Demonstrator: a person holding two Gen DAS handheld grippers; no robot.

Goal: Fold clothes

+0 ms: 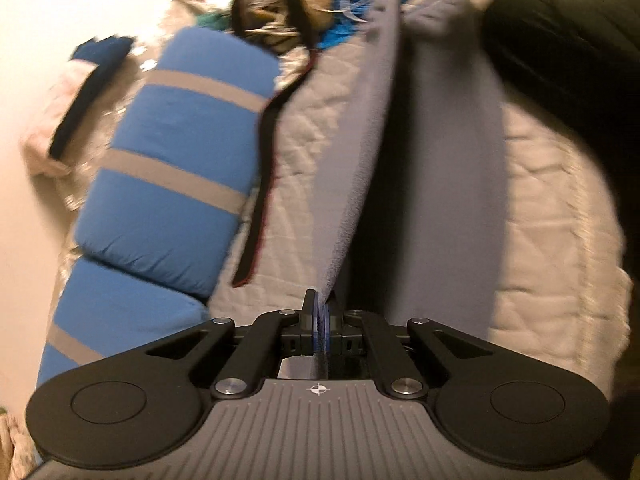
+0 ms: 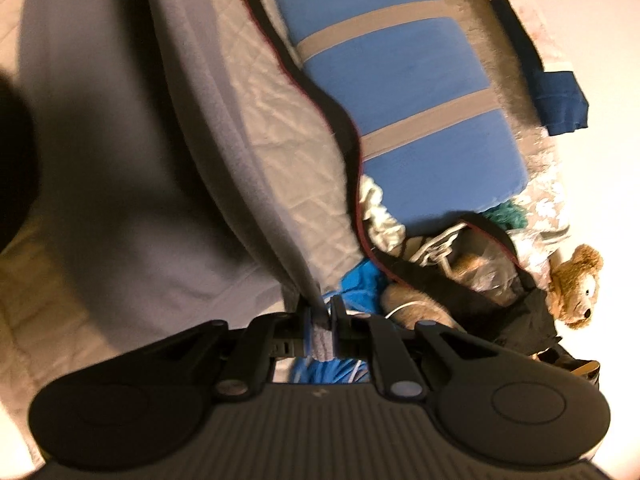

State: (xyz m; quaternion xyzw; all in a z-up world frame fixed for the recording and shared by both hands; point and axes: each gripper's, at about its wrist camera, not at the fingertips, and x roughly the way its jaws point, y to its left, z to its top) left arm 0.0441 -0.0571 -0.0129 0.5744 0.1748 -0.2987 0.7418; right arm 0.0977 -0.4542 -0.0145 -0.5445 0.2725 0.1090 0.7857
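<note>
A grey fleece garment [image 1: 368, 128] is stretched in the air above a pale quilted bed cover [image 1: 304, 152]. My left gripper [image 1: 321, 312] is shut on one edge of it, and the cloth runs away from the jaws toward the top of the view. In the right wrist view the same grey garment [image 2: 132, 128] hangs wide to the left. My right gripper [image 2: 320, 312] is shut on another edge of it, with a wad of grey cloth between the jaws. Both views are blurred by motion.
A blue pillow with grey stripes [image 1: 176, 160] [image 2: 404, 80] lies beside the quilt [image 2: 280, 128]. A black strap with a red edge [image 1: 264, 184] [image 2: 320, 100] runs along it. A teddy bear [image 2: 576, 284], blue cloth [image 2: 360, 280] and a dark bag [image 2: 480, 280] are piled nearby. A dark sleeve [image 1: 560, 60] is at the upper right.
</note>
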